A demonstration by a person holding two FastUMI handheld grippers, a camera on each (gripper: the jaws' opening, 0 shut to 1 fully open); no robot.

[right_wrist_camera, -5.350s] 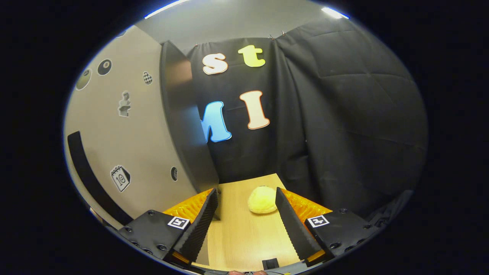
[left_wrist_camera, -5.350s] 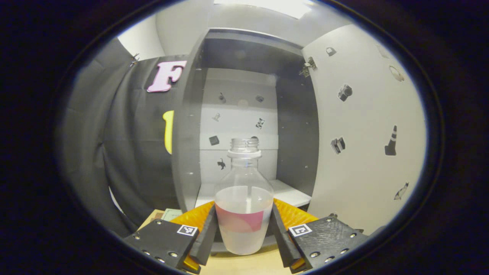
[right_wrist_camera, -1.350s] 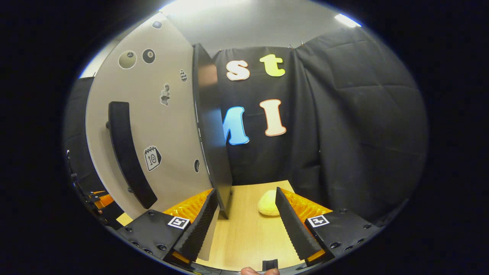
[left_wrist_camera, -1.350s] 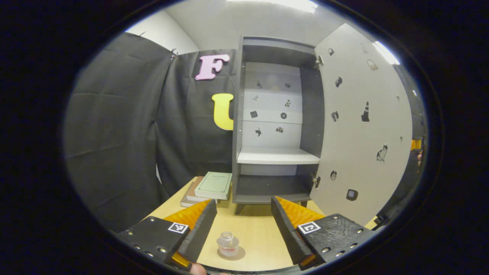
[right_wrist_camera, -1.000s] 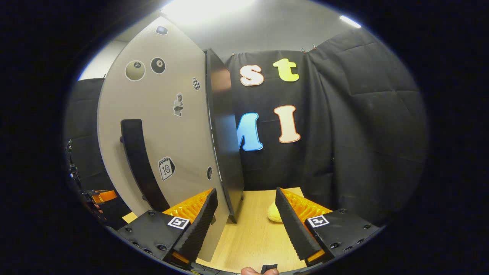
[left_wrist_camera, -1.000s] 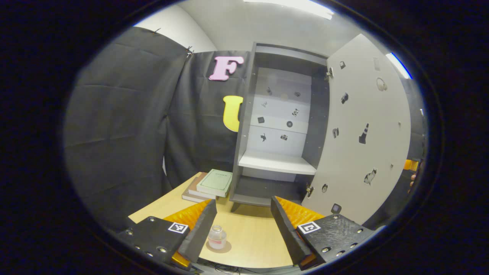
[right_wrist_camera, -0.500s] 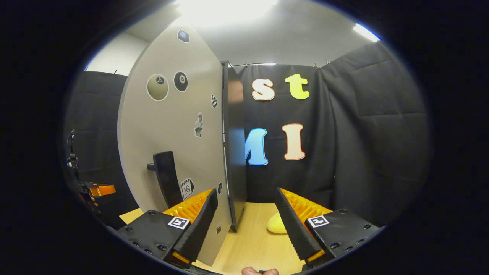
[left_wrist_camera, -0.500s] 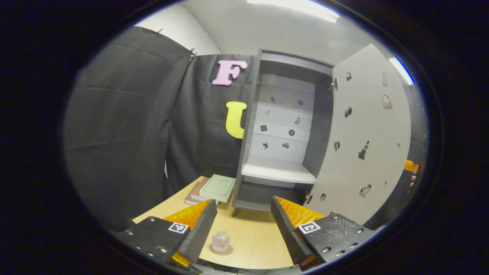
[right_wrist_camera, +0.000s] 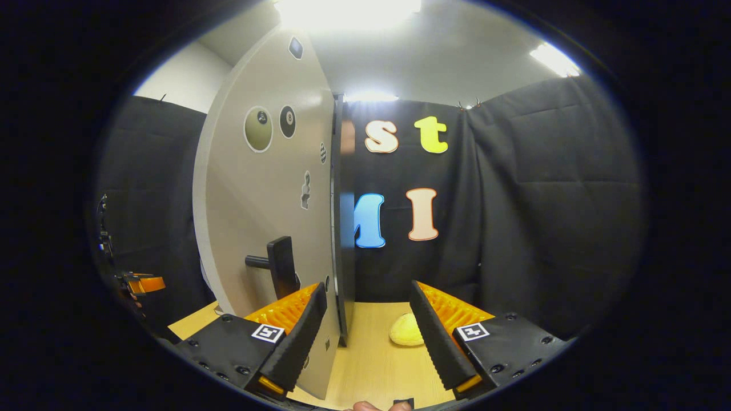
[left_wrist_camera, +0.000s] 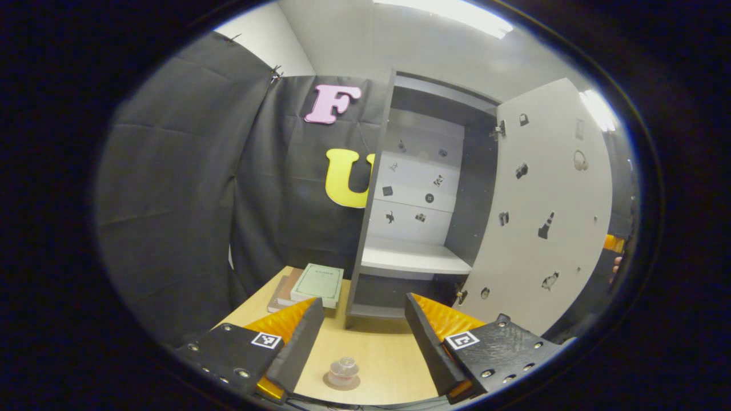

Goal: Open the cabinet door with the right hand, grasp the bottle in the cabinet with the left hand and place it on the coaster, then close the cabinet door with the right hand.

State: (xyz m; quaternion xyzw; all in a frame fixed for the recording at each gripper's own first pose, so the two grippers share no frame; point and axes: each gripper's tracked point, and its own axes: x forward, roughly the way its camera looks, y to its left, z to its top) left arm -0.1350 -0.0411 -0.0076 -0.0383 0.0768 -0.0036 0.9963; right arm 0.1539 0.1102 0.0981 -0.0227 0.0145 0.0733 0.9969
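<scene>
Pale wooden tabletop [left_wrist_camera: 377, 354] carries a small clear glass bottle [left_wrist_camera: 344, 370] standing on a round brown coaster [left_wrist_camera: 341, 381], in front of the dark grey cabinet [left_wrist_camera: 422, 194] whose light grey door [right_wrist_camera: 262, 228] stands ajar. Left gripper [left_wrist_camera: 361, 337] hangs above the bottle with jaws spread, holding nothing. Right gripper [right_wrist_camera: 365, 328] is likewise spread and empty beside the door's edge, near a yellow sponge [right_wrist_camera: 406, 335]

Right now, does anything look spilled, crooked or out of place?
Nothing stands out. The bottle stands upright on the coaster, no spill around it. The door is open, not yet closed. The books lie stacked beside the cabinet.
</scene>
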